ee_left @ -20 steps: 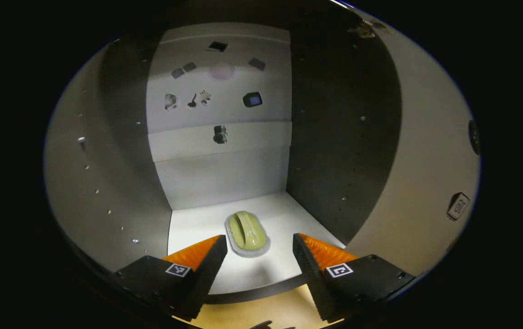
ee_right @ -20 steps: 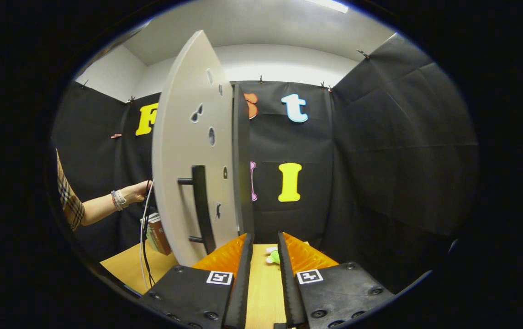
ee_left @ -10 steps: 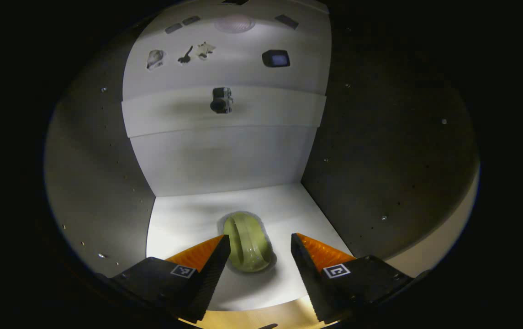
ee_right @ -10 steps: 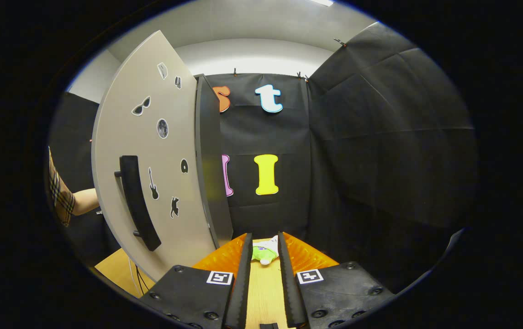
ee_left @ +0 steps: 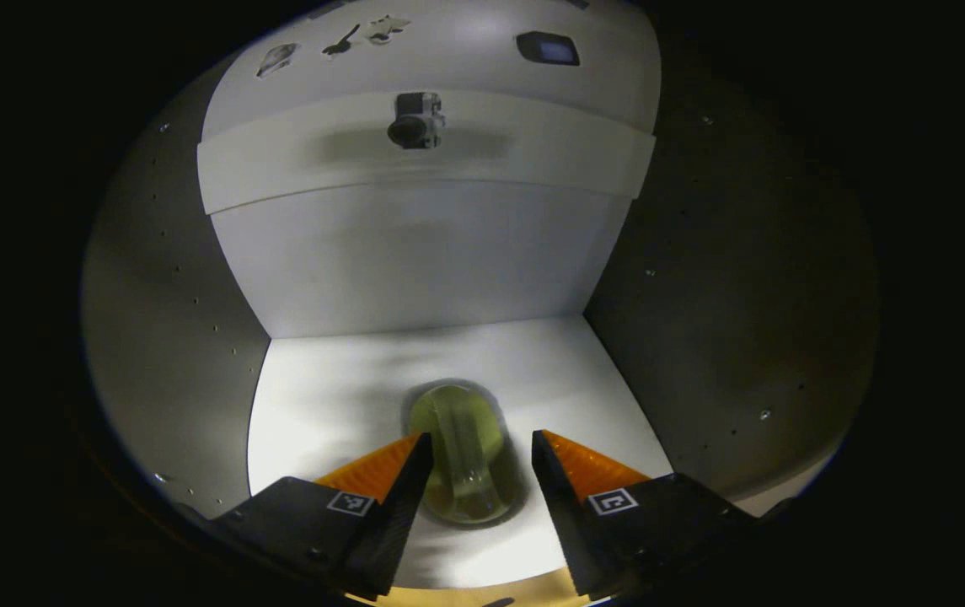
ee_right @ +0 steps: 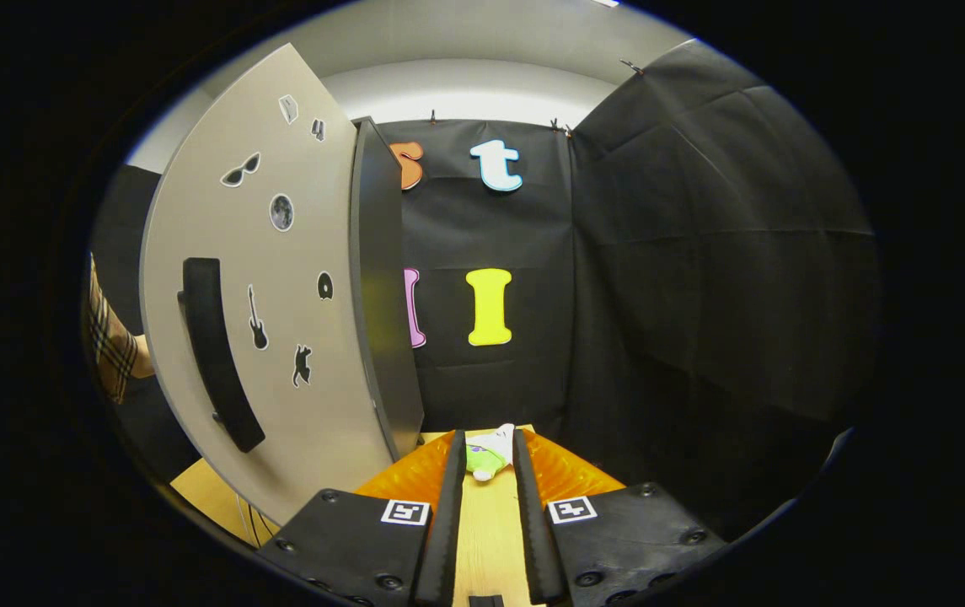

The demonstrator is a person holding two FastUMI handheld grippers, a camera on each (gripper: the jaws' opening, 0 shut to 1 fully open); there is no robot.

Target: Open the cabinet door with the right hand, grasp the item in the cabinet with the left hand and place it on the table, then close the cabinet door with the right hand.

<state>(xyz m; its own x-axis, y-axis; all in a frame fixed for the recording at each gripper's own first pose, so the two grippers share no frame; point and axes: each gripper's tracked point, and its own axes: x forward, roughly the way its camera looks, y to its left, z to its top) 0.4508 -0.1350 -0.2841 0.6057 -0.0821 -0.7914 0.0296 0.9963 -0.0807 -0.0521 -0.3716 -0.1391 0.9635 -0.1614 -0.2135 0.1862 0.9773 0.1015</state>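
Reaching into the open cabinet (ee_left: 415, 253), the left gripper (ee_left: 475, 451) has its fingers spread wide on either side of a green item (ee_left: 458, 451) that lies on the pale cabinet floor near the front edge. The item sits between the fingertips with a gap on each side, so nothing presses on it; the wide spread looks chosen to straddle it before closing. It looks like a rounded green piece on a paler base (what it is exactly cannot be told).

The right gripper (ee_right: 485, 459) hangs over the wooden table (ee_right: 482, 539) beside the swung-open cabinet door (ee_right: 280, 337), its fingers drawn nearly together with only a narrow slot and nothing between them. A small green toy (ee_right: 482, 455) lies on the table beyond its tips. Judged from this, opening is done and the grasp is in hand.
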